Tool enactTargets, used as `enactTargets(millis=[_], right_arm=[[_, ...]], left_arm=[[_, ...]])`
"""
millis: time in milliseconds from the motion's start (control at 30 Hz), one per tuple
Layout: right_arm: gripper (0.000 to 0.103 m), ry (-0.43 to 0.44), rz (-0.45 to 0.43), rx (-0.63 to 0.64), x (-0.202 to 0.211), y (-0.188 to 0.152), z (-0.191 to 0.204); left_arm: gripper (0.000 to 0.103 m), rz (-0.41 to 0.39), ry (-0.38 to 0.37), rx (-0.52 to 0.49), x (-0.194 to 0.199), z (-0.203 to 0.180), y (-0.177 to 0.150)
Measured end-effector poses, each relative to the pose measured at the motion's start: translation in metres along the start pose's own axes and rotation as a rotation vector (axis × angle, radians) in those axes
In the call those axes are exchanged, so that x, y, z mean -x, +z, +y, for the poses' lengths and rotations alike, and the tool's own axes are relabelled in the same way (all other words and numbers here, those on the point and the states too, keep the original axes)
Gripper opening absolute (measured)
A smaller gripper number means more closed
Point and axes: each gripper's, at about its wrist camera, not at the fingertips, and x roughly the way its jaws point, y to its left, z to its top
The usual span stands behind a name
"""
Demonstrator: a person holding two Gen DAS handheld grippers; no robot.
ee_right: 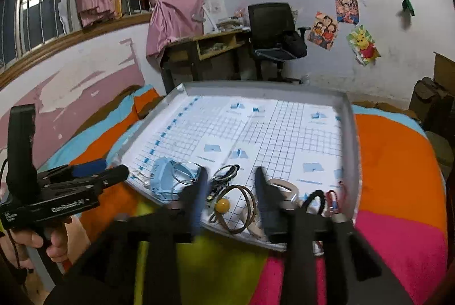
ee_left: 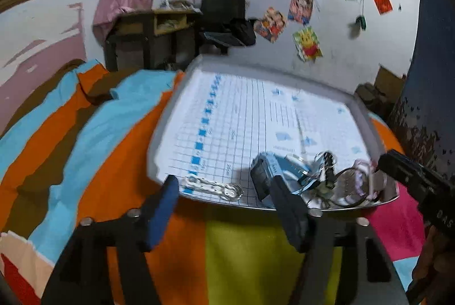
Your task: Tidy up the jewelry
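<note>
2 spread tongs, left (ee_left: pixel 216 188) and right (ee_right: pixel 231 185) (empty), over 1 jewelry tray (ee_right: pixel 348 134).

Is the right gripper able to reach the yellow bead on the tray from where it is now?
Probably yes. The right gripper is open and hovers just above the yellow bead, which lies near the tray front edge. Only a brown loop lies around it.

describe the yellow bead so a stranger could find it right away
Find the shallow grey tray lined with grid paper on the striped blanket. Among the jewelry heaped at its near edge, the yellow bead sits inside a brown loop, the only round, solid yellow piece there.
</note>
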Motion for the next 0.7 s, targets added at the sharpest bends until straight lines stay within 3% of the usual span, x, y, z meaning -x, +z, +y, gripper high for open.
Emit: enactTargets(millis=[100, 233, 367, 500, 567, 700], right_arm=[[0.034, -0.01, -0.031, 0.018, 0.025, 0.004, 0.005], [0.036, -0.02, -0.081, 0.032, 0.062, 0.001, 0.01], [0.052, -0.04, -0.152, 0.044, 0.106, -0.005, 0.021], [0.063, -0.051, -0.218, 0.036, 0.151, -0.016, 0.03], [0.075, -0.054, -0.248, 0.03, 0.171, -0.023, 0.034], [0.083, -0.062, -0.305, 0.02, 0.213, -0.045, 0.045]], left_arm=[[0.068, -0.012, -0.002, 0.0, 0.021, 0.001, 0.0], [0.083, -0.074, -0.002, 0.013, 0.06, 0.004, 0.0], [0.096, -0.145, -0.009, 0.014, 0.1, 0.001, -0.01], [0.102, -0.226, -0.023, 0.004, 0.143, -0.005, -0.028], [0.103, -0.271, -0.023, 0.005, 0.163, -0.007, -0.039], [0.103, -0.328, -0.038, 0.014, 0.198, -0.009, -0.061]])
